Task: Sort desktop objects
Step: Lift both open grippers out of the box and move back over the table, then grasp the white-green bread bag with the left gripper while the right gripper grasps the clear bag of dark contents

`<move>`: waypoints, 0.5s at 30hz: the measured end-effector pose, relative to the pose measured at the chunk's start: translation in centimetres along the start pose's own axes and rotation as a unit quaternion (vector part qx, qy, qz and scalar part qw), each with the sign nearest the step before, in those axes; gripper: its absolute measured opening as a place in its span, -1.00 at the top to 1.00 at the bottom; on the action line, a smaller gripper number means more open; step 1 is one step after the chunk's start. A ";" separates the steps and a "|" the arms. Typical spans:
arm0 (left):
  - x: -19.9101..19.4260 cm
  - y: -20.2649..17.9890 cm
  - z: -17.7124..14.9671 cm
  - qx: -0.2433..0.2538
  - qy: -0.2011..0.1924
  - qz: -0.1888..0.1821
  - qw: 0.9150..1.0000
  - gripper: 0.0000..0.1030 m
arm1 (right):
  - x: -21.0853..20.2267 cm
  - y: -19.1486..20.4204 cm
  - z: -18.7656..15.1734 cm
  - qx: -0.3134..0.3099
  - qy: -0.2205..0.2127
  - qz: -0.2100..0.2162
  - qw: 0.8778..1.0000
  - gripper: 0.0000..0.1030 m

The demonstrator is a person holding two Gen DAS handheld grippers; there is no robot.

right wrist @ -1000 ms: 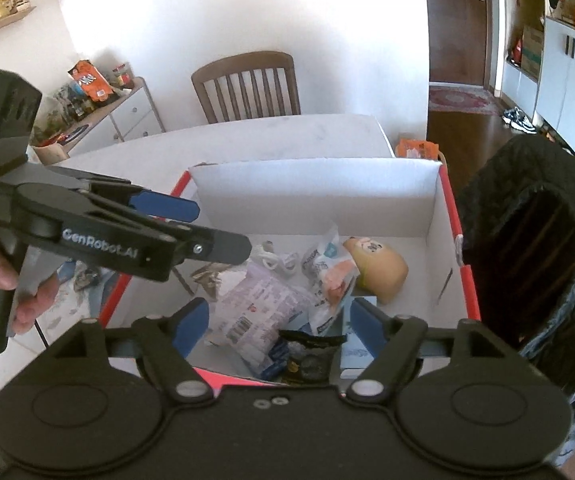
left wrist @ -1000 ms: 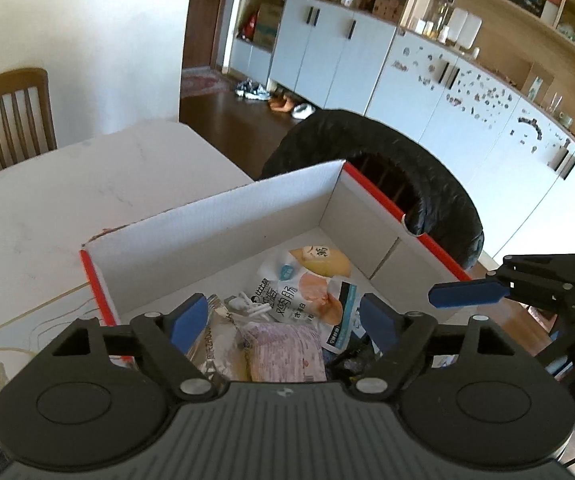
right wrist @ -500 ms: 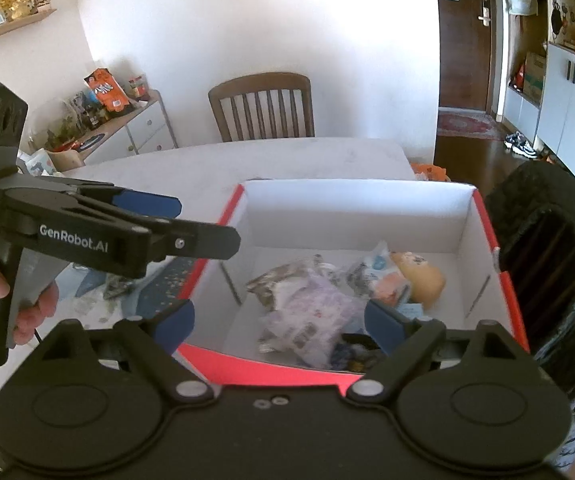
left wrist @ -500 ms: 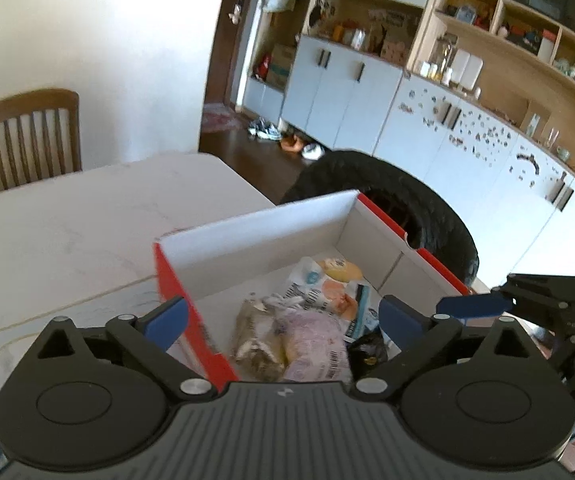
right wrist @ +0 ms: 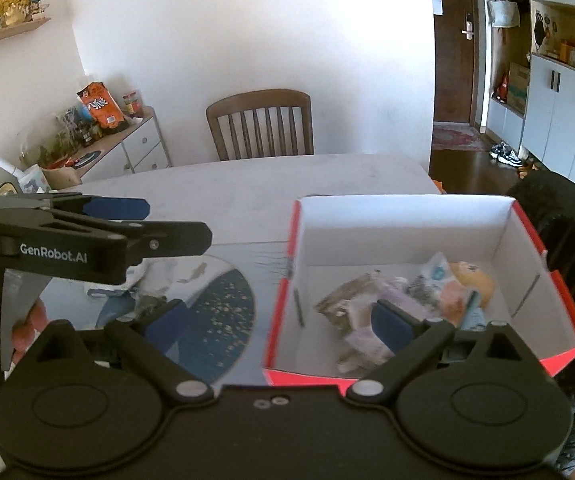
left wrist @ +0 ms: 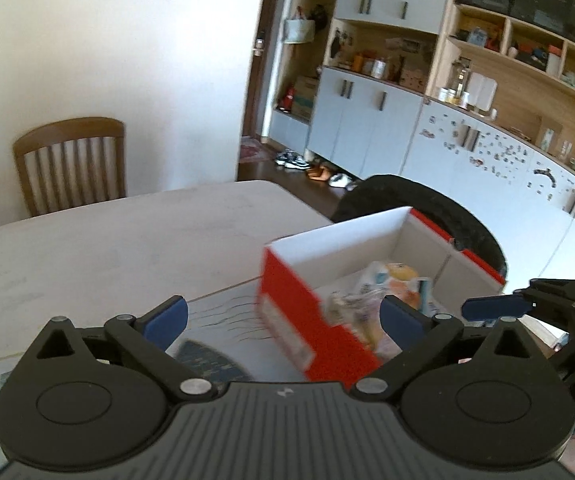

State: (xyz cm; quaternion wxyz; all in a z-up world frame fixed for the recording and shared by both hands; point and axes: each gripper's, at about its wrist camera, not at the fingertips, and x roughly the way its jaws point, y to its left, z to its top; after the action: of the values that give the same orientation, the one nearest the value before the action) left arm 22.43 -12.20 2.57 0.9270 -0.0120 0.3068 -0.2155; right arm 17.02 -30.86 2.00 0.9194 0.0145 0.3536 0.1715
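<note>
A red cardboard box with white inside walls stands on the table, also in the left wrist view. Several snack packets and a yellow-orange pack lie in it. My right gripper hovers over the box's near left corner, its jaws opening with nothing between them. My left gripper is open and holds nothing, over the mat left of the box. Each gripper shows in the other's view: the left one's fingers, the right one's fingers.
A placemat with a dark blue speckled patch and crumpled wrappers lie left of the box. A wooden chair stands behind the pale table. A black chair back is right of the box.
Both grippers drew back from above the box and shifted left, so the box now sits to the right. Both pairs of jaws spread wider. The packets stayed in the box.
</note>
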 end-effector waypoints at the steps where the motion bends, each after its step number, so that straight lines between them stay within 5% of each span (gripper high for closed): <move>1: -0.3 0.8 -0.1 -0.005 0.000 0.004 1.000 -0.99 | 0.3 0.7 0.0 -0.002 0.000 -0.004 1.000 -0.93; 15: -2.9 9.6 -3.2 -0.018 0.012 0.040 0.999 -0.99 | 4.5 8.7 -0.3 -0.015 0.003 -0.001 1.000 -0.94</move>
State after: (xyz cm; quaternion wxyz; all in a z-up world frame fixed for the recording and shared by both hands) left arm 22.25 -1.94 0.15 0.9307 -0.0132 0.3223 -0.1725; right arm 17.27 -21.19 0.18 0.9187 0.0002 0.3537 0.1756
